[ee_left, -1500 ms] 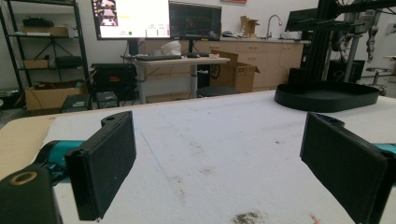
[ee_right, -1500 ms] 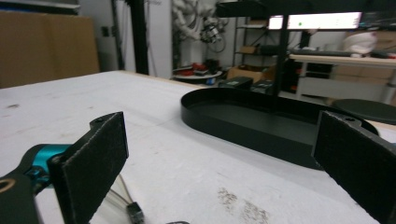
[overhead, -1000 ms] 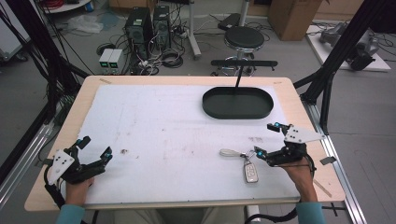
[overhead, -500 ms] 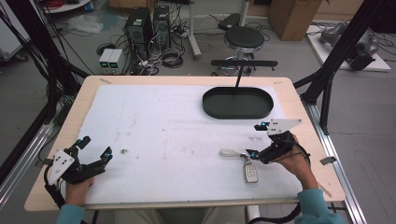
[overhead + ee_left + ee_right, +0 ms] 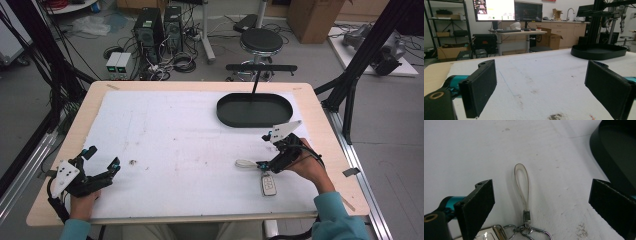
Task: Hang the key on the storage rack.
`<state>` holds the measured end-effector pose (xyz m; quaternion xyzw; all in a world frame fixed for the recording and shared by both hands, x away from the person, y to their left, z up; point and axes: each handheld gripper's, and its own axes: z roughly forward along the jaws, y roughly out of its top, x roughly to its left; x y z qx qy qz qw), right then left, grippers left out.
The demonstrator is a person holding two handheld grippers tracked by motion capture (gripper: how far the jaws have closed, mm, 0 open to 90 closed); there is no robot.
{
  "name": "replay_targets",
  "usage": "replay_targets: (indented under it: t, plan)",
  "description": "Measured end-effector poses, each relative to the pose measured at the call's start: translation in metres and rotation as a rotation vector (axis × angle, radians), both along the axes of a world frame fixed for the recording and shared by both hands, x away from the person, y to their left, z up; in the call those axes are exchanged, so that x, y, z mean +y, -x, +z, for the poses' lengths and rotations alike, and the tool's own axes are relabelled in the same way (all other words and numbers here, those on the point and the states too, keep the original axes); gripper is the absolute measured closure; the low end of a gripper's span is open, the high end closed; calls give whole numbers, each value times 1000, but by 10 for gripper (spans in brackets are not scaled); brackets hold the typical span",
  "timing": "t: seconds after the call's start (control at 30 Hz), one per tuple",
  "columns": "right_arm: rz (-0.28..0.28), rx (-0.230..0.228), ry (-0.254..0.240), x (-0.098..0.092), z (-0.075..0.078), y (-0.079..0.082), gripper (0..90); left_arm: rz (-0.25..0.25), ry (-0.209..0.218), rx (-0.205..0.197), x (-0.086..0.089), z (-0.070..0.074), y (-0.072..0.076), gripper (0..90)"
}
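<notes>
Nearest the person, at the worktop's (image 5: 200, 145) front left corner and far left of the key fob (image 5: 269, 185): left tool (image 5: 102, 159), held in a hand (image 5: 82, 202), jaws spread wide with nothing between them, only white worktop cover between them in the left gripper view (image 5: 541, 87). Just right of that tool, a small dark speck (image 5: 133, 162) on the cover, well left of the fob. At the front right, lying flat on the cover: the key fob itself, light-coloured with buttons, joined by a metal clasp (image 5: 524, 230) to a clear strap loop (image 5: 521, 185) stretched out on the cover up and left of the fob (image 5: 245, 163). Directly above the fob, tilted down toward clasp and loop: right tool (image 5: 265, 165), gripped by the right hand (image 5: 307, 162), jaws spread apart on either side of the loop and touching neither loop nor fob in the right gripper view (image 5: 541, 202). Farther back, beyond the fob and right tool: a black oval tray (image 5: 255, 110), empty, resting on the worktop's far right part. Beyond the worktop's far edge, behind the tray: a black stool (image 5: 261, 41), computer towers (image 5: 159, 25) and loose cables on the floor.
</notes>
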<state>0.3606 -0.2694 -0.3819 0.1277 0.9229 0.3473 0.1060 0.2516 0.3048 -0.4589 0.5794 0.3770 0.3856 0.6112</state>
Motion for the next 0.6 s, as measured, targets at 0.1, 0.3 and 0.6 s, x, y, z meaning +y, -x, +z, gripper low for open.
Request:
replay_targets:
  t: [0.1,0.3,0.6]
  plan:
    - [19,17,51,7,-2,-2,73,1,-1,-1,0,0,0,110]
    - [65,46,112,15,-5,-6,176,1,-1,-1,0,0,0,109]
    - [70,80,188,18,-12,-11,272,0,-1,-1,0,0,0,109]
